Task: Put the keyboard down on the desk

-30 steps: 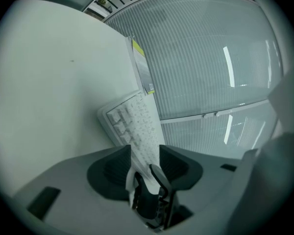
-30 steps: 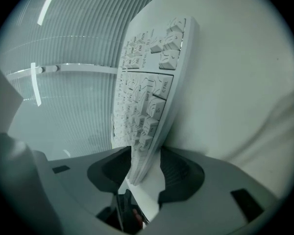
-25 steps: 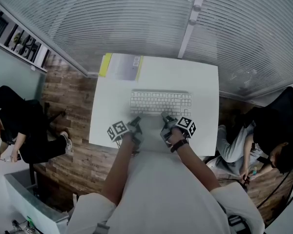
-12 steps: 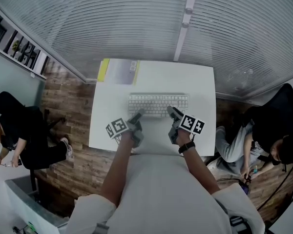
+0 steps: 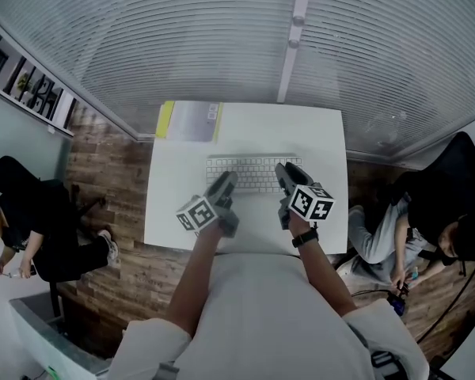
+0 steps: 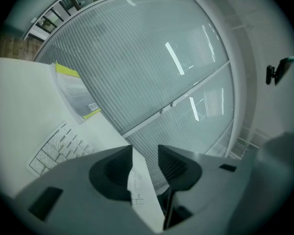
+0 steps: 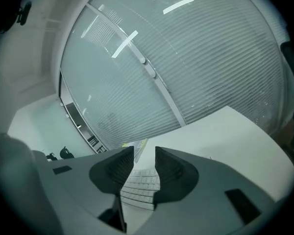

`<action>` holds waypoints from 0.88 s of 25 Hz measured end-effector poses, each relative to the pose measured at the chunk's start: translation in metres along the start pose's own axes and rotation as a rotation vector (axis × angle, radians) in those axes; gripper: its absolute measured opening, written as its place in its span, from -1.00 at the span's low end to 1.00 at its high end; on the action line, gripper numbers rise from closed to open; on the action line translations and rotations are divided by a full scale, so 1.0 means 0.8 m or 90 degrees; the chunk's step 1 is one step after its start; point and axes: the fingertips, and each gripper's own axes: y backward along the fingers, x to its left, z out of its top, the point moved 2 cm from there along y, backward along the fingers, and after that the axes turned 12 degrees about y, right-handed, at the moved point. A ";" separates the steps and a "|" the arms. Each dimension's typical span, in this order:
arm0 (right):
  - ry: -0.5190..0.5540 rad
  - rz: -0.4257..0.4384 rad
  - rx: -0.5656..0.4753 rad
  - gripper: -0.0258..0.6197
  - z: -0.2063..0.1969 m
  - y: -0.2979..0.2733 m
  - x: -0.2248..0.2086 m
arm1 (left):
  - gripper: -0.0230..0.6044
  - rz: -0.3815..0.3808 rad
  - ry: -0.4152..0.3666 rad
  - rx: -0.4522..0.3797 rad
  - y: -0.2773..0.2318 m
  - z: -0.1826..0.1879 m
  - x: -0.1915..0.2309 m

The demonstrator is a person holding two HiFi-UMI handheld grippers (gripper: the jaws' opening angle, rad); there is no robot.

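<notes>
One yellow-edged booklet [image 5: 188, 121] lies beyond the keyboard [image 5: 253, 172] on the desk [image 5: 170, 200].

White shirt [image 5: 261, 315], black wristband [image 5: 304, 238]

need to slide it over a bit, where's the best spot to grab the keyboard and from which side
Probably the near long edge of the keyboard, toward its two ends, coming in low from the person's side. It lies flat and thin on the desk, that edge faces the person, and the booklet lies beyond it.
</notes>
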 end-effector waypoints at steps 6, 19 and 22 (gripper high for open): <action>0.064 -0.006 -0.011 -0.48 0.011 0.002 0.001 | -0.42 0.051 -0.138 0.021 -0.012 0.013 -0.010; 0.302 -0.034 -0.099 -0.55 0.106 0.028 0.049 | -0.48 0.146 -0.492 -0.039 -0.008 0.072 -0.112; 0.331 -0.046 -0.117 -0.59 0.123 0.033 0.054 | -0.52 0.144 -0.557 -0.063 -0.008 0.085 -0.143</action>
